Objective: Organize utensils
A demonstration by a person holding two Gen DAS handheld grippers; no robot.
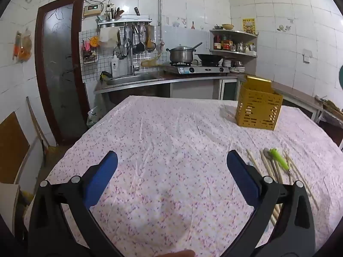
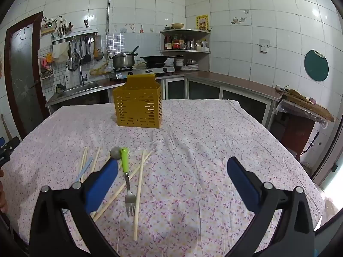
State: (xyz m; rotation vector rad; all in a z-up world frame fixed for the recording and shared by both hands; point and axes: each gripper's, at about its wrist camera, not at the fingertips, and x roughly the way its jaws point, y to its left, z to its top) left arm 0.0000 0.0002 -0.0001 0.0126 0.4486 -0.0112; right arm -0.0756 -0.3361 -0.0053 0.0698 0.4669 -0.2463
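A yellow slotted utensil holder [image 2: 138,109] [image 1: 258,108] stands upright on the flowered tablecloth, far side. Nearer lie several wooden chopsticks [image 2: 139,189] [image 1: 271,167], a fork with a green handle [image 2: 127,177] [image 1: 278,158], a metal spoon bowl [image 2: 115,152] and a pale blue utensil [image 2: 85,168], scattered loosely. My right gripper [image 2: 172,167] hovers open above the cloth; the fork and chopsticks lie just inside its left finger. My left gripper [image 1: 172,160] is open over bare cloth, with the utensils beyond its right finger. Nothing is held.
The table [image 2: 214,141] is covered by a wrinkled pink-flowered cloth. Behind it runs a kitchen counter with a sink [image 1: 133,79], a gas stove with a pot [image 1: 181,54] and wok, and a corner shelf [image 2: 185,40]. A dark door [image 1: 57,68] stands at left.
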